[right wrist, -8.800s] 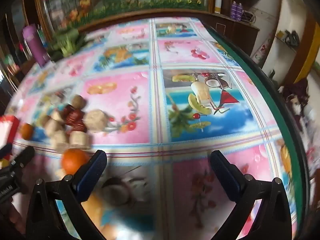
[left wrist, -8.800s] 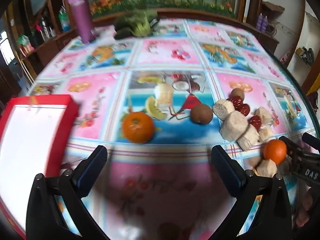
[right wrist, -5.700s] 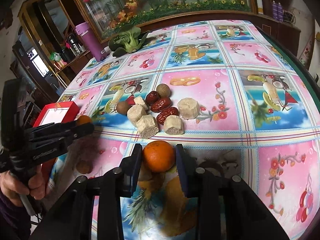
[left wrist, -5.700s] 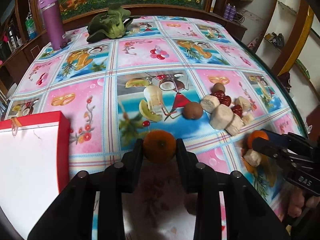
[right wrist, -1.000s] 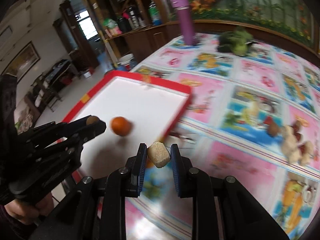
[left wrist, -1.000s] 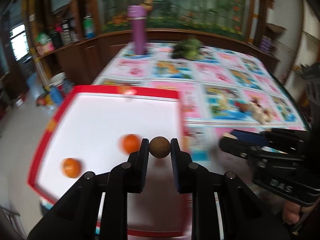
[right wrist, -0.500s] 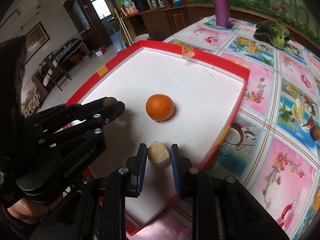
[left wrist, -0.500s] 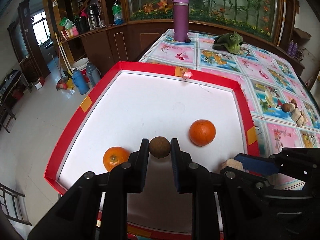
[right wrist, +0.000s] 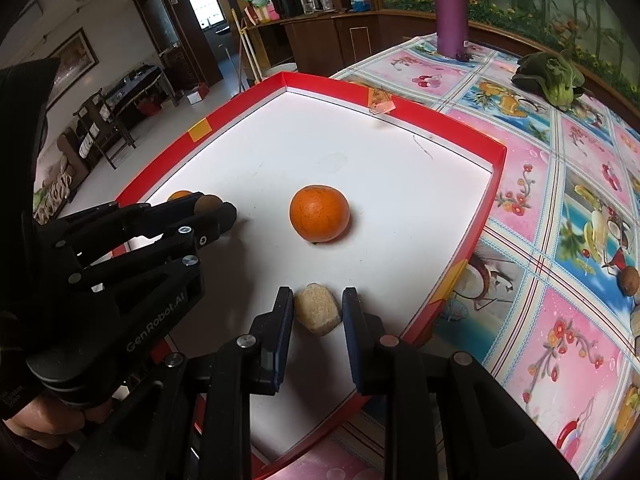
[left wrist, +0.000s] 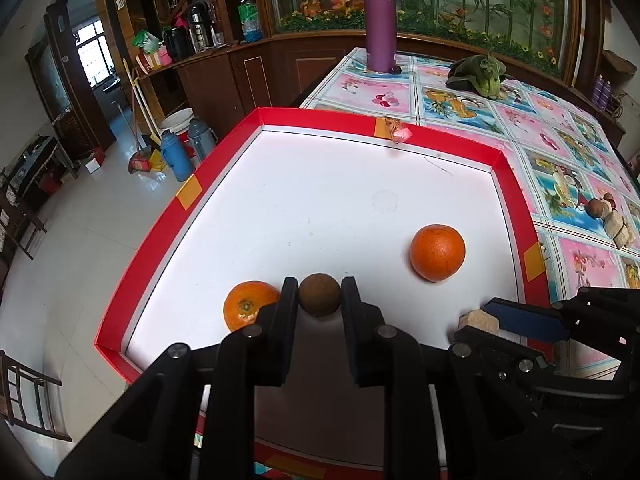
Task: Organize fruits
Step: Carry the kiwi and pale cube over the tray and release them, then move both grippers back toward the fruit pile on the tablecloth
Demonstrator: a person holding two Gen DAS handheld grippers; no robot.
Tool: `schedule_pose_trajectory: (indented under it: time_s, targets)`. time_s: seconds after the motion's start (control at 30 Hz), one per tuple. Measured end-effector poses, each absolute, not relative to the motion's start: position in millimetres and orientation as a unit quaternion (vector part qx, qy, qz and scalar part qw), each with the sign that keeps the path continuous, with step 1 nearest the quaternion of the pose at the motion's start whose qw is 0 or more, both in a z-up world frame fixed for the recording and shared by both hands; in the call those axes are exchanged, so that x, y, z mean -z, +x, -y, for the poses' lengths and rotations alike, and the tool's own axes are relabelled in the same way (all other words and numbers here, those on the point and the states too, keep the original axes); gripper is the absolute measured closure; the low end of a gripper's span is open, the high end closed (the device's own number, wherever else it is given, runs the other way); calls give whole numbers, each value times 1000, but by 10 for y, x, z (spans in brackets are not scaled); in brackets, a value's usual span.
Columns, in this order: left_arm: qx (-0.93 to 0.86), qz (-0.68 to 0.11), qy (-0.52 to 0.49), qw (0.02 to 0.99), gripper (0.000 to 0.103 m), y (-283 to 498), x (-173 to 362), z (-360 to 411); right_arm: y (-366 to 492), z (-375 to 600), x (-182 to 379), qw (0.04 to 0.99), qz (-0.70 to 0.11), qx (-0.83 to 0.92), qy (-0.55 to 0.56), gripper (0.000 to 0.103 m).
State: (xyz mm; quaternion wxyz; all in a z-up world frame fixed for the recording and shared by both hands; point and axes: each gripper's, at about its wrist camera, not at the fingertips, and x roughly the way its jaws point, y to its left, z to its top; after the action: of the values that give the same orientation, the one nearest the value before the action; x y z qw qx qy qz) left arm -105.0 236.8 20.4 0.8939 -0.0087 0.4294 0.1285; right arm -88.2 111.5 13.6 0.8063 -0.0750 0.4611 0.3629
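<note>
A red-rimmed white tray (left wrist: 188, 192) holds two oranges: one in the middle right (left wrist: 437, 253) and one at the near left (left wrist: 246, 310). My left gripper (left wrist: 320, 294) is shut on a small brown round fruit (left wrist: 319, 294) just above the tray floor, beside the near orange. My right gripper (right wrist: 317, 308) holds a beige chunk (right wrist: 317, 314) between its jaws, low over the tray's near right corner; it looks to rest on the floor. In the right wrist view the tray (right wrist: 494, 184) shows the middle orange (right wrist: 319, 218) and the left gripper (right wrist: 208, 210).
More fruit and beige chunks (left wrist: 612, 220) lie on the colourful tablecloth right of the tray. A purple bottle (left wrist: 381, 22) and a green vegetable (left wrist: 480, 74) stand at the far end. The table edge and the floor drop off left of the tray.
Both grippers have come lower and closer over the tray with their loads. The right gripper's jaws look slightly wider around the beige chunk than half a second ago.
</note>
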Motion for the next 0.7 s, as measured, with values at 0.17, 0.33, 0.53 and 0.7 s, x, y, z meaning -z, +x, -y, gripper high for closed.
schedule_pose_trajectory:
  time_s: [0.17, 0.33, 0.53, 0.7]
  targets:
    - [-138, -429, -4, 893, 74, -1068, -228, -2352, -887, -1024, -228, 819, -441, -362, -69, 63]
    - [-166, -407, 20, 898, 38, -1127, -341, -2299, -911, -920, -349, 833, -417, -357, -69, 62]
    - [-185, -386, 34, 903, 34, -1177, -521, -2274, -854, -737, -433, 842, -410, -348, -50, 62]
    - [-182, -377, 45, 907, 33, -1183, -633, -2166, -811, -505, -504, 851, -403, -337, -34, 62]
